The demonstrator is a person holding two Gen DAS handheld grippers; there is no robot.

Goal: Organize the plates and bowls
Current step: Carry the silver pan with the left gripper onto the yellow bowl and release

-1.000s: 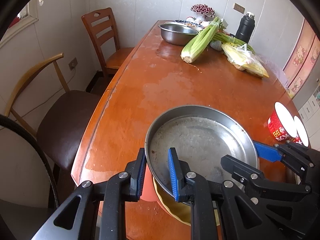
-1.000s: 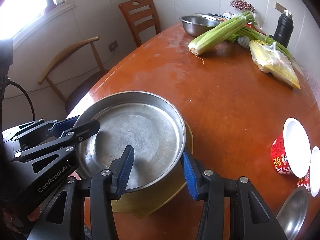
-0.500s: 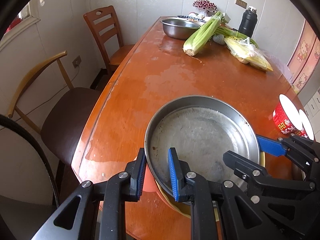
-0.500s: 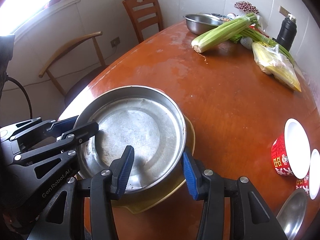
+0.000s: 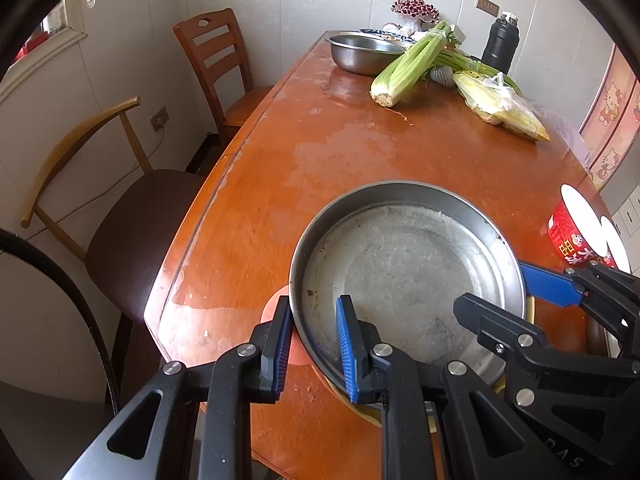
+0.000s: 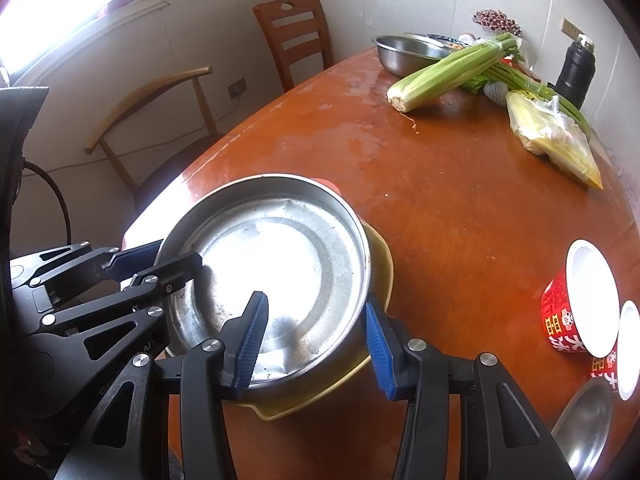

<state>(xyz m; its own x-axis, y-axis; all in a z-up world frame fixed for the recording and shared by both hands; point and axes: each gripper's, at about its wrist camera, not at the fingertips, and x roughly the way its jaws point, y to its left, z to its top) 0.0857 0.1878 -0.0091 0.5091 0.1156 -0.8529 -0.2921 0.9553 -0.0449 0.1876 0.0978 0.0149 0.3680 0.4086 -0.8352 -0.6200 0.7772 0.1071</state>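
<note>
A wide steel pan (image 5: 404, 268) (image 6: 276, 264) rests on a yellow plate (image 6: 380, 264) with an orange plate (image 5: 276, 304) under it, at the near end of the table. My left gripper (image 5: 312, 340) straddles the pan's near-left rim, one finger inside and one outside, with a small gap showing. My right gripper (image 6: 312, 340) straddles the pan's near-right rim with its jaws wide apart, one finger inside and one outside against the plate. Each gripper shows in the other's view, the right one (image 5: 520, 296) and the left one (image 6: 160, 260).
The wooden table (image 5: 360, 152) carries a steel bowl (image 5: 360, 52), celery (image 5: 408, 64), bagged corn (image 5: 500, 104) and a black flask (image 5: 500, 44) at the far end. Red cups (image 6: 576, 320) and a steel dish (image 6: 584, 424) lie at the right. Two chairs (image 5: 120, 184) stand at the left.
Both grippers and the pan have drawn back toward the near edge of the table and come down. The yellow plate now shows closer under the pan. The jaw openings look unchanged.
</note>
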